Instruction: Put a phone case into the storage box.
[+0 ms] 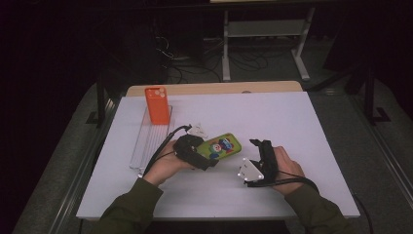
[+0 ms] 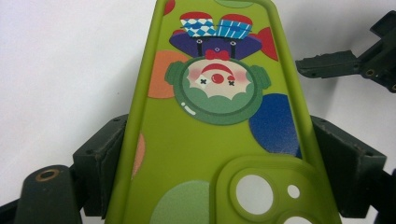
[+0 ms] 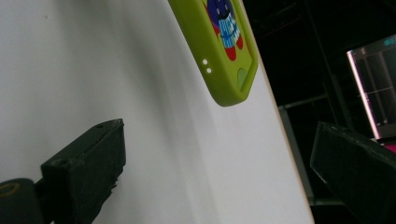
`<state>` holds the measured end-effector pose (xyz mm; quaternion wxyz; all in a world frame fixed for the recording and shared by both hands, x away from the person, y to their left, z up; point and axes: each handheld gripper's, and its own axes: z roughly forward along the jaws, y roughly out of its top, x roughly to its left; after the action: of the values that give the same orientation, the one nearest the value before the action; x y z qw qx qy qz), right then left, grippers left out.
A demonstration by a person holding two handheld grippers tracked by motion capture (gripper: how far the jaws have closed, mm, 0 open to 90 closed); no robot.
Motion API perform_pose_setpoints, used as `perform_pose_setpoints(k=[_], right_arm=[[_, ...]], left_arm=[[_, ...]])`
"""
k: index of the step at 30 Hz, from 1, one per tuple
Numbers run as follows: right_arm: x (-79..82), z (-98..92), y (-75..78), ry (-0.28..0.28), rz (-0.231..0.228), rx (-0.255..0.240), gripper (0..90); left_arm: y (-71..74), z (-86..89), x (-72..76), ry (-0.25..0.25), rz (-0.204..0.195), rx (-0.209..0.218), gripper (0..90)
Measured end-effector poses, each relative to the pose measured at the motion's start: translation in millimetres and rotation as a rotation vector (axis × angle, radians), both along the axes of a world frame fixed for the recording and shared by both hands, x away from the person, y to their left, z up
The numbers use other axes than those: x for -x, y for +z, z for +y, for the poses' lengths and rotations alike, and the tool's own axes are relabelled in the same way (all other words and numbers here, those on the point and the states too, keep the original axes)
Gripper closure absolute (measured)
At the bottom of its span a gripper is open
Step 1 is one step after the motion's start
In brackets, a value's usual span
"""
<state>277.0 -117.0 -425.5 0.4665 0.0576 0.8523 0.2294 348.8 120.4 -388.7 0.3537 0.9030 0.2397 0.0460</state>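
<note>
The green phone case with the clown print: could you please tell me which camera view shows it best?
The left gripper view: the green phone case is seen close up between the left gripper jaws, with clown print and camera cutouts sharp. The high view shows it small on the white table; the right gripper view catches one end edge-on.

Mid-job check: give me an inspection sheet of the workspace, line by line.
Surface: white table, bare on its right half.
Job's things: green phone case, cartoon print up, clamped at its camera end.
Clutter: orange phone case standing at the far end of a clear tray.
Grippers: left gripper shut on the green case; right gripper open, nothing between its jaws, beside the case.
Cables: a black cable trails from the left gripper.
Surroundings: dark room, a white frame and floor cables beyond the table.
</note>
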Motion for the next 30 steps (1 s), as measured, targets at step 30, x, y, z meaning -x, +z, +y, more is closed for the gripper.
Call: perform_pose_setpoints(k=[30], right_arm=[[14.8,28.2,-9.4,0.085,-0.293,0.149,20.7]], left_arm=[[0.5,-10.5,7.7,-0.002,0.042,0.058,15.2]])
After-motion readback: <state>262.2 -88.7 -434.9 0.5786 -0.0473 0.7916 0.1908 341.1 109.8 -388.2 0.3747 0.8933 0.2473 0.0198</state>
